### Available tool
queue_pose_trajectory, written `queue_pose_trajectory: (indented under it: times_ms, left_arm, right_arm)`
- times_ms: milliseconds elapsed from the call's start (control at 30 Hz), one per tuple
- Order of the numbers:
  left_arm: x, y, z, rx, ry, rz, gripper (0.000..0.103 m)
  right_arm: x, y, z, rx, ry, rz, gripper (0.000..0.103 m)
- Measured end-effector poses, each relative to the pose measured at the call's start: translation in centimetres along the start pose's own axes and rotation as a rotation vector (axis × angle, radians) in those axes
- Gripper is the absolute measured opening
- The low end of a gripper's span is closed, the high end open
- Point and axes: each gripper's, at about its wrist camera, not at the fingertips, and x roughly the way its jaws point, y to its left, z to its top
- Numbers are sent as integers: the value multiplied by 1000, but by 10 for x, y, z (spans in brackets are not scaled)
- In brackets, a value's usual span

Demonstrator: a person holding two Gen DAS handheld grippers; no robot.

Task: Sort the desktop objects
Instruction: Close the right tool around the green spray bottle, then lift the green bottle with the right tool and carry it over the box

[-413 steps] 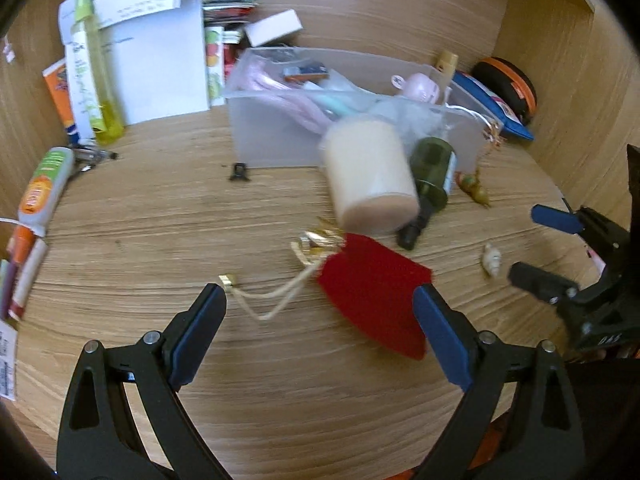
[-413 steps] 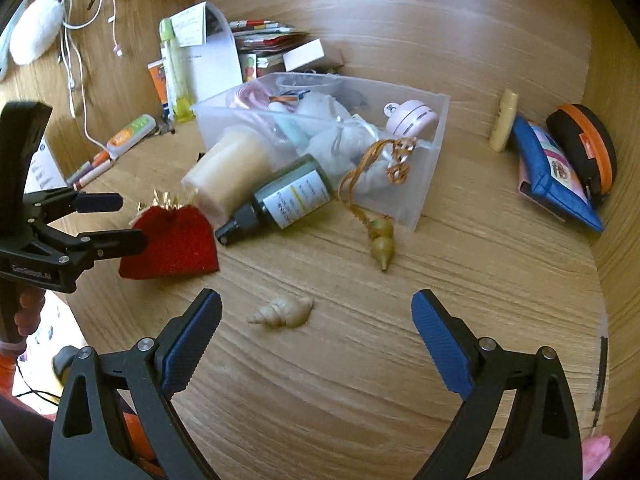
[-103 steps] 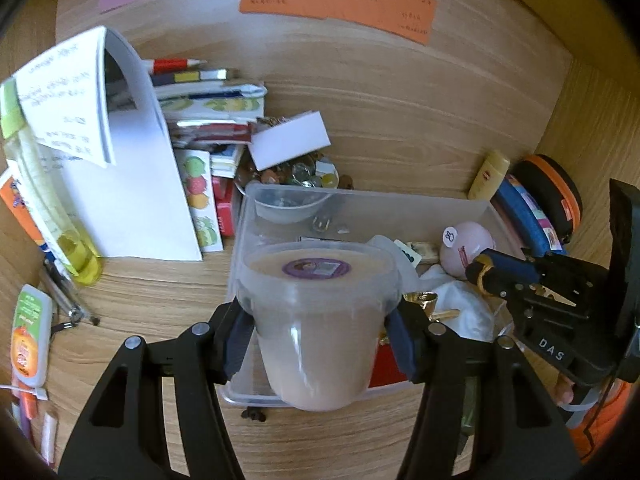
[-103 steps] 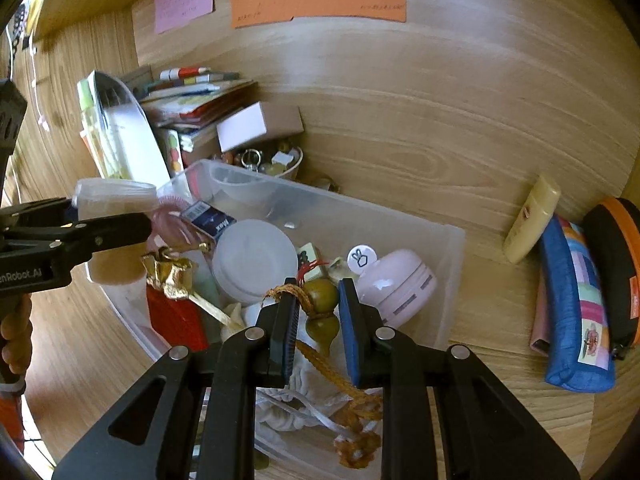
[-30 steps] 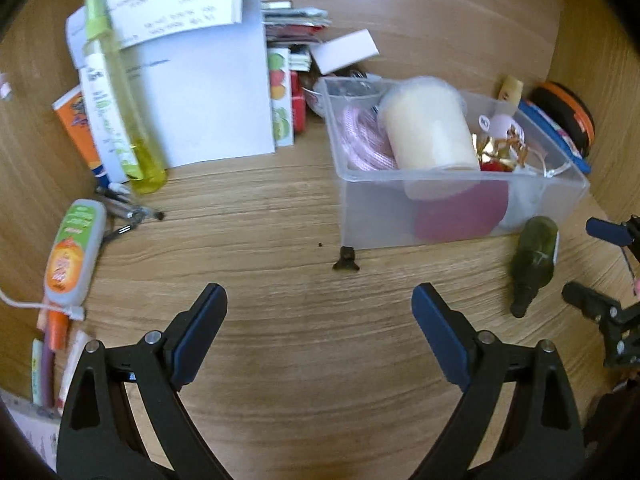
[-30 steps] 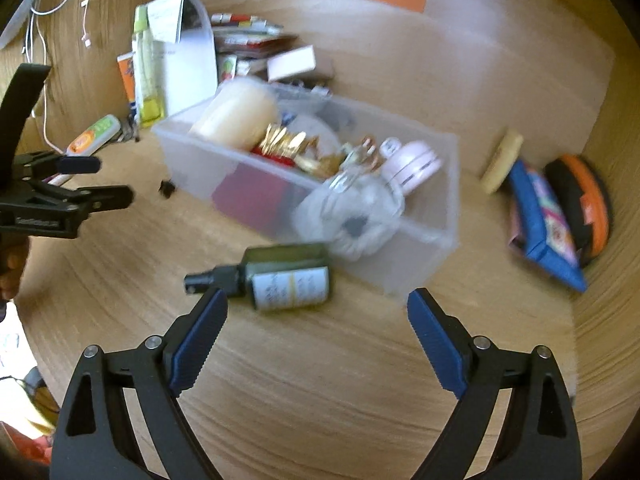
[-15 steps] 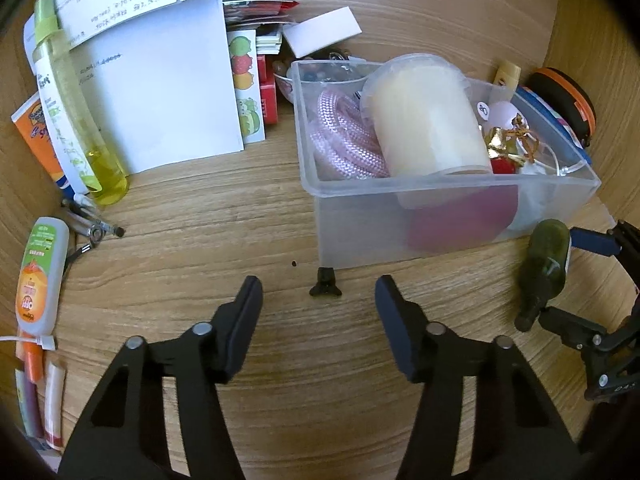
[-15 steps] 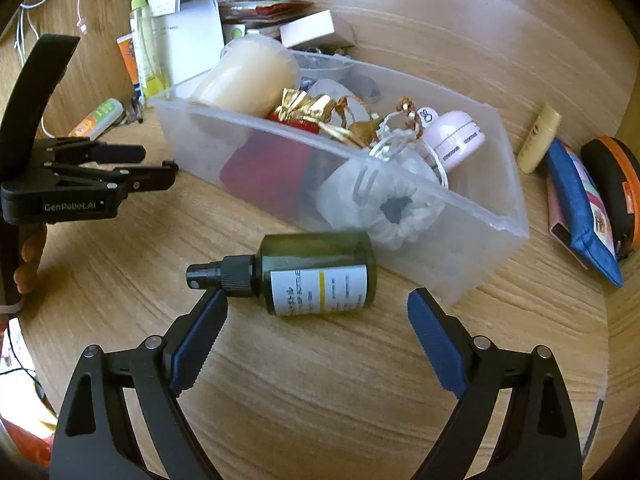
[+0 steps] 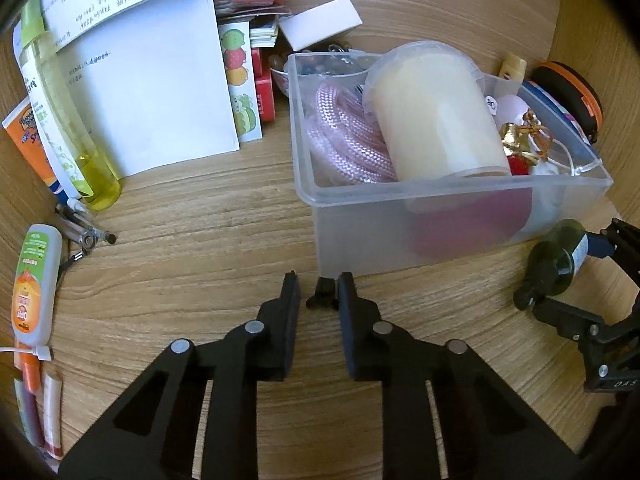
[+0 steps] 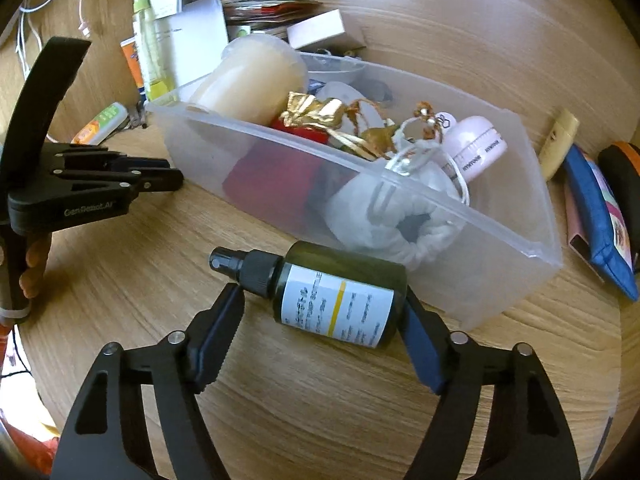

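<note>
Tongs of the left gripper have drawn nearly together at a small black clip lying on the wooden desk just in front of the clear plastic bin, though whether the pads press it cannot be told. Right gripper has its 2 jaws closing around a dark green spray bottle that lies on its side beside the bin, the nozzle end not yet touched.
</note>
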Motion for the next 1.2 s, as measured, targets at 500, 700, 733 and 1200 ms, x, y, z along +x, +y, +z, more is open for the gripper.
queue_pose_trajectory:
  times_ms: [500, 700, 733, 1200]
  left_arm:
    - [-31, -9, -16, -16, -60, -20, 14]
    - [-53, -18, -9, -23, -121, -61, 14]
    - [-58, -19, -8, -23, -132, -70, 14]
    - [-102, -33, 33, -20, -277, -121, 14]
  right_arm:
    - [-13, -8, -4, 26, -32, 51, 54]
    - [-31, -9, -5, 32, -69, 49, 54]
    - [-36, -9, -5, 31, -81, 43, 54]
    - [-89, -36, 29, 38, -243, -10, 54]
